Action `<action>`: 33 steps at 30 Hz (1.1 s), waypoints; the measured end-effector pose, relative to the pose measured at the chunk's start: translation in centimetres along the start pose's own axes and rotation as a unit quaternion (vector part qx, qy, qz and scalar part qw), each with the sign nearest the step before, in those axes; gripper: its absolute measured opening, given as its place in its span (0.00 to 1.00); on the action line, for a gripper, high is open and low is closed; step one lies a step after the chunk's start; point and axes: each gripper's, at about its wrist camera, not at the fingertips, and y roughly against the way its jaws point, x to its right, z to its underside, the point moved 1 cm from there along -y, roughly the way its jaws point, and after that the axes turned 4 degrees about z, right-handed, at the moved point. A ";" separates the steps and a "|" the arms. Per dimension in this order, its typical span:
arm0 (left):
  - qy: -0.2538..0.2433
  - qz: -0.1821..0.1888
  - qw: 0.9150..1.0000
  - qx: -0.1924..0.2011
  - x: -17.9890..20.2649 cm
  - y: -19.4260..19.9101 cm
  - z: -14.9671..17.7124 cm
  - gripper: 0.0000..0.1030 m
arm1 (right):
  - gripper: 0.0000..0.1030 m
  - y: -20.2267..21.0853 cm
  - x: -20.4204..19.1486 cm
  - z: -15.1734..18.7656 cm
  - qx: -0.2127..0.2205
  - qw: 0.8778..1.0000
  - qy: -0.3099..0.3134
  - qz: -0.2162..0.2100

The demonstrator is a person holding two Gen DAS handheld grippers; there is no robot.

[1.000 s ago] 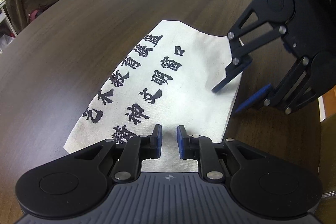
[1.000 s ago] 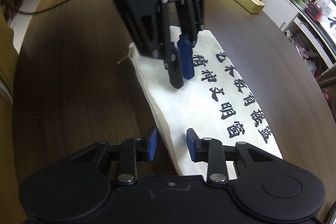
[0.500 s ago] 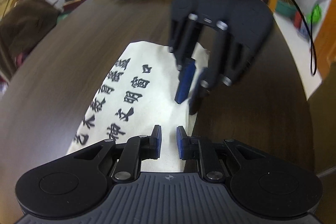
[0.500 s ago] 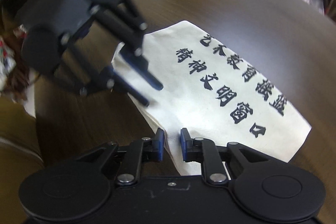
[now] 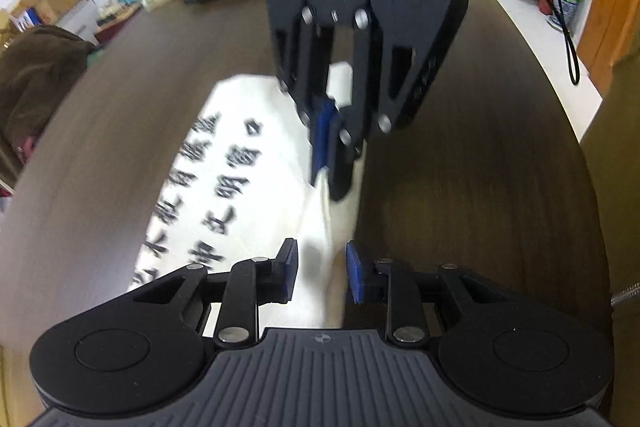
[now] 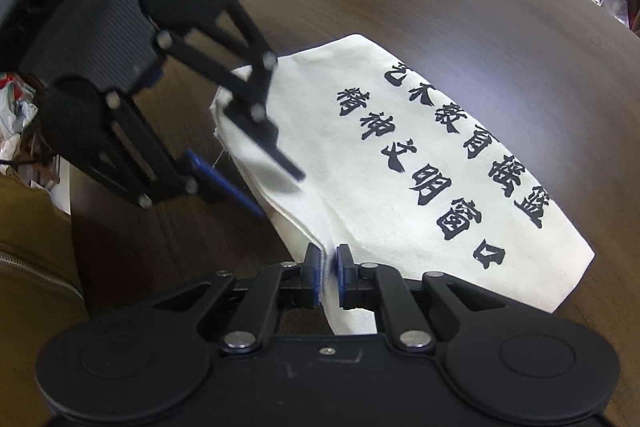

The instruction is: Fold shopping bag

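The long white bag (image 6: 400, 163) lies flat, its near edge pinched by the right gripper (image 6: 328, 275), while the left gripper (image 5: 322, 273), jaws just opening, straddles that edge farther along.

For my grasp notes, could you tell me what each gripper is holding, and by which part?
The right gripper pinches the shopping bag at its layered side edge. The left gripper straddles that edge, its jaws just opened, holding nothing.

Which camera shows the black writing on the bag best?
The right wrist view. There the writing on the shopping bag is sharp and nothing covers it. In the left wrist view the same writing is smeared by motion blur, and its near end slips behind the left gripper.
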 end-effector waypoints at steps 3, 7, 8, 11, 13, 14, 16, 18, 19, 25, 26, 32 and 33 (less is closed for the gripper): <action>0.021 0.011 1.000 -0.005 -0.6 -0.6 0.3 0.25 | 0.15 0.2 -1.2 0.3 0.009 0.999 0.031 0.014; 0.041 0.025 0.999 -0.003 -1.4 -0.4 0.5 0.23 | 0.20 0.6 -2.8 0.7 0.022 0.994 0.097 0.050; 0.044 0.027 0.999 -0.003 -1.5 -0.4 0.5 0.23 | 0.22 0.5 -3.4 0.9 0.025 0.992 0.113 0.059; 0.052 0.031 0.998 0.000 -1.7 -0.4 0.6 0.22 | 0.25 0.2 -4.8 1.5 0.031 0.984 0.155 0.083; 0.055 0.033 0.998 0.002 -1.8 -0.4 0.6 0.22 | 0.25 0.1 -5.4 1.8 0.035 0.979 0.173 0.098; 0.056 0.033 0.998 0.002 -1.8 -0.3 0.6 0.22 | 0.25 0.2 -5.6 2.0 0.037 0.978 0.179 0.103; 0.053 0.032 0.998 0.001 -1.7 -0.3 0.5 0.22 | 0.22 0.3 -5.7 2.2 0.042 0.975 0.185 0.113; 0.049 0.030 0.998 0.000 -1.5 -0.3 0.4 0.22 | 0.22 0.4 -5.1 1.9 0.041 0.979 0.169 0.105; 0.043 0.028 0.999 0.000 -1.4 -0.2 0.3 0.22 | 0.21 0.3 -4.9 1.5 0.039 0.983 0.153 0.098; -0.001 0.012 1.000 -0.006 -0.3 0.0 -0.1 0.24 | 0.14 0.6 -0.6 0.1 0.028 0.999 0.002 0.017; -0.009 0.007 1.000 -0.009 -0.1 -0.1 -0.1 0.24 | 0.14 0.6 -0.2 -0.1 0.025 1.000 -0.014 0.007; -0.052 -0.012 0.998 -0.017 0.5 -0.4 -0.1 0.24 | 0.14 1.1 1.7 0.1 0.012 0.995 -0.090 -0.039; -0.051 -0.011 0.999 -0.017 0.5 -0.4 0.0 0.26 | 0.14 1.2 1.9 0.1 0.011 0.994 -0.099 -0.044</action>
